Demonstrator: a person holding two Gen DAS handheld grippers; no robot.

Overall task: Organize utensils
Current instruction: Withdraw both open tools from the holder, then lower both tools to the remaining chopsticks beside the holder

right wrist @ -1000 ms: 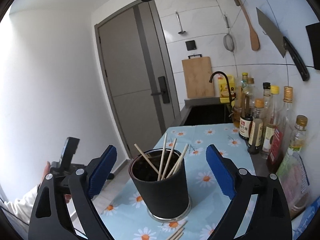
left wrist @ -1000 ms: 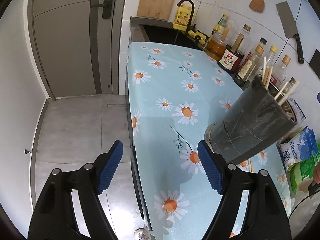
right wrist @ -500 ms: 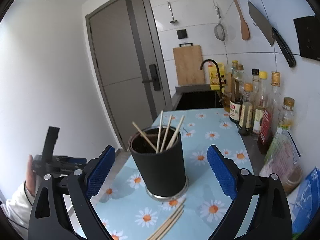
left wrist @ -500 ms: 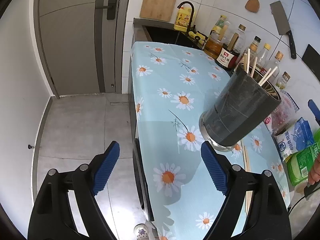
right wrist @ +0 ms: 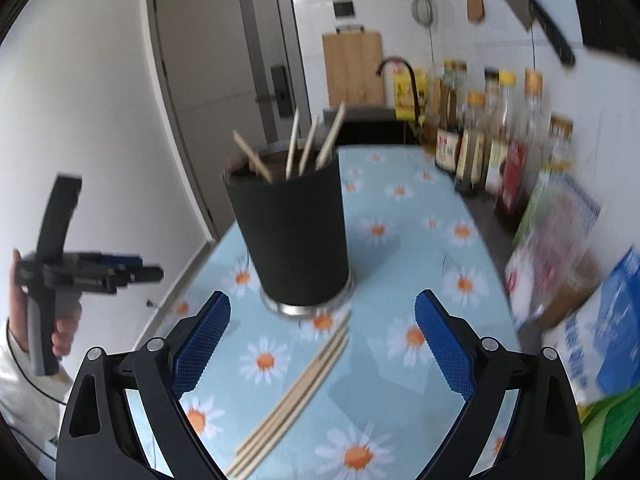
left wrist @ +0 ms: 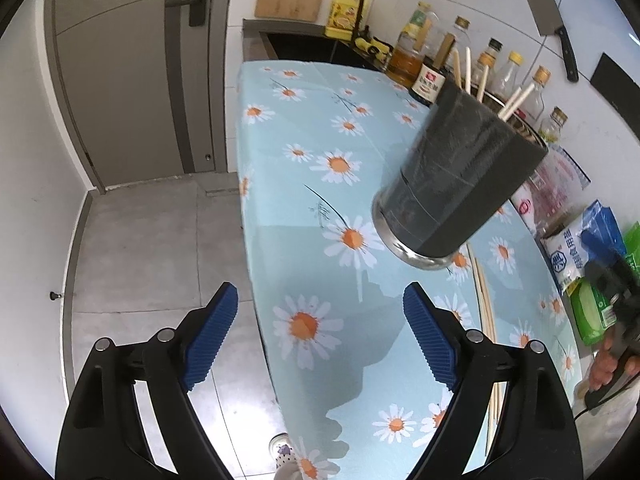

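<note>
- Left claw [left wrist: 320,336]: jaws wide apart, empty.
- Right claw [right wrist: 322,346]: jaws wide apart, empty.
- Black holder [right wrist: 290,232] with chopsticks on worktop [right wrist: 404,220], 12 o'clock of right claw.
- Loose chopsticks [right wrist: 296,396] at its 6 o'clock.

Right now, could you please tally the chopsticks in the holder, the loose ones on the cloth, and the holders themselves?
Chopsticks standing in the black holder: 4
Loose chopsticks lying on the daisy cloth: 4, as far as the blur allows
Holders: 1
Total: 9
</note>
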